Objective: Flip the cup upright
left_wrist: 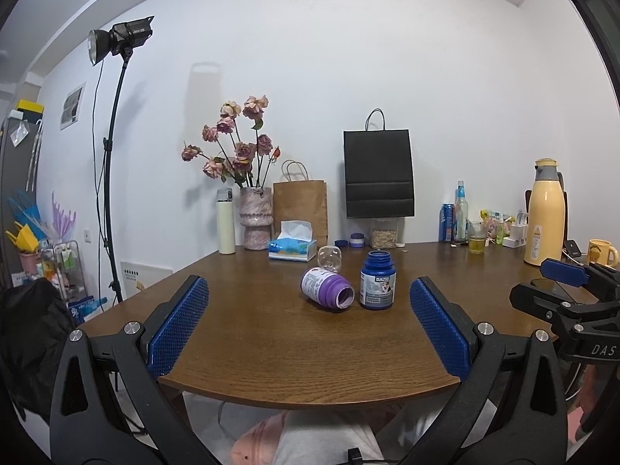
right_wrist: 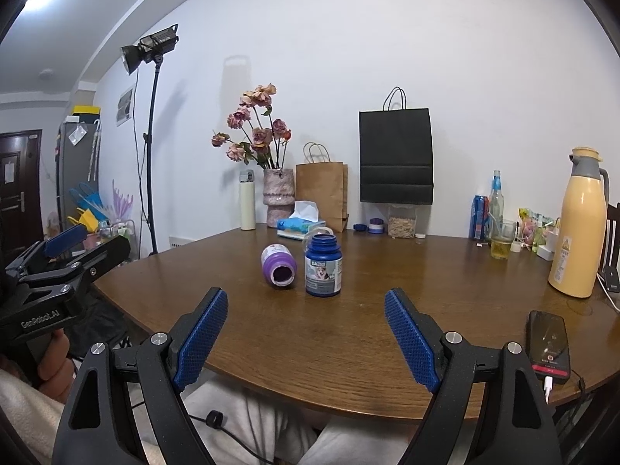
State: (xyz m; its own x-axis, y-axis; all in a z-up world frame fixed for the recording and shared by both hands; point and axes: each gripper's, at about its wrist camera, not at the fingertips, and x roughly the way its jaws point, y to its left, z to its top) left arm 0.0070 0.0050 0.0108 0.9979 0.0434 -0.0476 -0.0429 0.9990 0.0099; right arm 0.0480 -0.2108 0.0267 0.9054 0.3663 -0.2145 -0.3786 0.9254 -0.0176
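Note:
A purple bottle (left_wrist: 326, 289) lies on its side mid-table, mouth toward me; it also shows in the right wrist view (right_wrist: 278, 266). A clear plastic cup (left_wrist: 330, 257) lies tipped over behind it, mostly hidden in the right wrist view (right_wrist: 322, 230). A dark blue bottle (left_wrist: 377, 280) stands upright, open-topped, beside them, also in the right wrist view (right_wrist: 323, 265). My left gripper (left_wrist: 308, 327) is open and empty at the table's near edge. My right gripper (right_wrist: 306, 339) is open and empty, also at the near edge, well short of the bottles.
A wooden table (left_wrist: 271, 341) carries a tissue box (left_wrist: 293, 247), vase of dried roses (left_wrist: 254, 217), paper bags (left_wrist: 378, 172), thermos (right_wrist: 580, 224), glass of yellow liquid (right_wrist: 502, 239) and a charging phone (right_wrist: 549, 343). A light stand (left_wrist: 112, 155) is left.

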